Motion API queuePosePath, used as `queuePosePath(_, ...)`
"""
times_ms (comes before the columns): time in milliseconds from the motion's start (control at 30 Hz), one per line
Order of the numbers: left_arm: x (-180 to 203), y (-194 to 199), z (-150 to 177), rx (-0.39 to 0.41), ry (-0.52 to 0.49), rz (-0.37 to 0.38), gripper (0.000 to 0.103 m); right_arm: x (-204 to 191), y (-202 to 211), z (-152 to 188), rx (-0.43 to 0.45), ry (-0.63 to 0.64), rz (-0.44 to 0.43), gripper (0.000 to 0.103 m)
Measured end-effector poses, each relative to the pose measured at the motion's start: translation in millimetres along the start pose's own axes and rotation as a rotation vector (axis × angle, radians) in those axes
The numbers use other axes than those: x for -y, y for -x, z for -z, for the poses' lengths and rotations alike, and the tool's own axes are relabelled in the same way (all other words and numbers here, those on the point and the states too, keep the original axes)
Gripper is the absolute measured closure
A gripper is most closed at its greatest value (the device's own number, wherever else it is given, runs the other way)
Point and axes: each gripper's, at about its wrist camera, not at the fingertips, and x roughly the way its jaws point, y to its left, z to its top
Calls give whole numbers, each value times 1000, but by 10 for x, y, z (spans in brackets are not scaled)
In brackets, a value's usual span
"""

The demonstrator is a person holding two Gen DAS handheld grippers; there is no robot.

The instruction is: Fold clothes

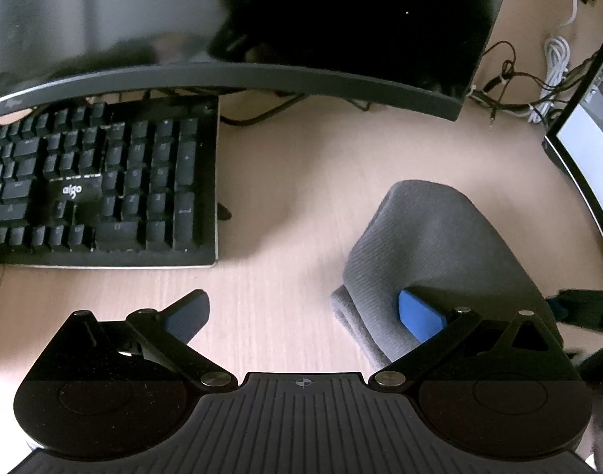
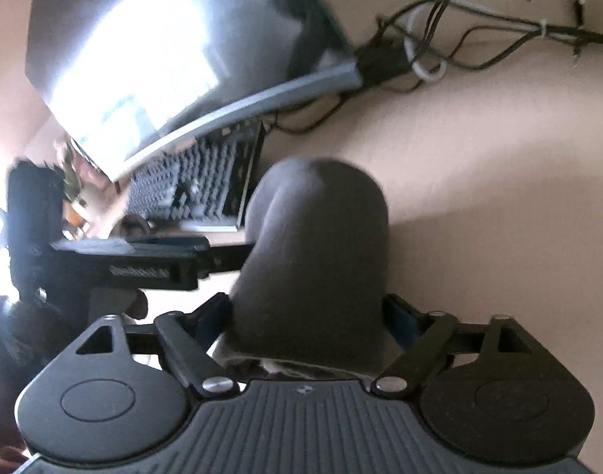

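Between right hand-held gripper (image 2: 307,324) fingers, apparently: cloth (image 2: 313,252)

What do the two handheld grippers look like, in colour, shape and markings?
Both are black. The left gripper has blue pads on its fingers, silver pivot screws, two round discs and a ribbed grey centre plate bearing a small crosshair mark. The right gripper has the same build; its blue pads look darker. White lettering on the left gripper's side is too blurred to read.

I see a grey ribbed folded cloth (image 1: 440,245), blue pads on my left gripper (image 1: 303,316), black aigo keyboard (image 1: 100,185), pale wood-grain desk (image 1: 293,181), white cable (image 1: 554,63).
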Motion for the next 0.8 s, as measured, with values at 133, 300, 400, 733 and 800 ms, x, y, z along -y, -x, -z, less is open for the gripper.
queuePosePath(133, 8, -3, -8, -4, 1, -10, 0, -42, -79, 21, 15, -12, 21, 19)
queuePosePath(300, 134, -84, -123, -3, -34, -20, 0, 26, 18, 35, 57, -41, 32, 34)
queuePosePath(400, 293, -162, -194, 16, -92, -22, 0, 75, 91, 43, 84, -67, 66, 35)
queuePosePath(733, 796, -445, -368, 26, -214, 106, 0, 165, 549, 129, 163, -48, 271, 32)
queuePosePath(800, 767, -452, -373, 34, -216, 94, 0, 58, 587, 104, 164, 20, 297, 31)
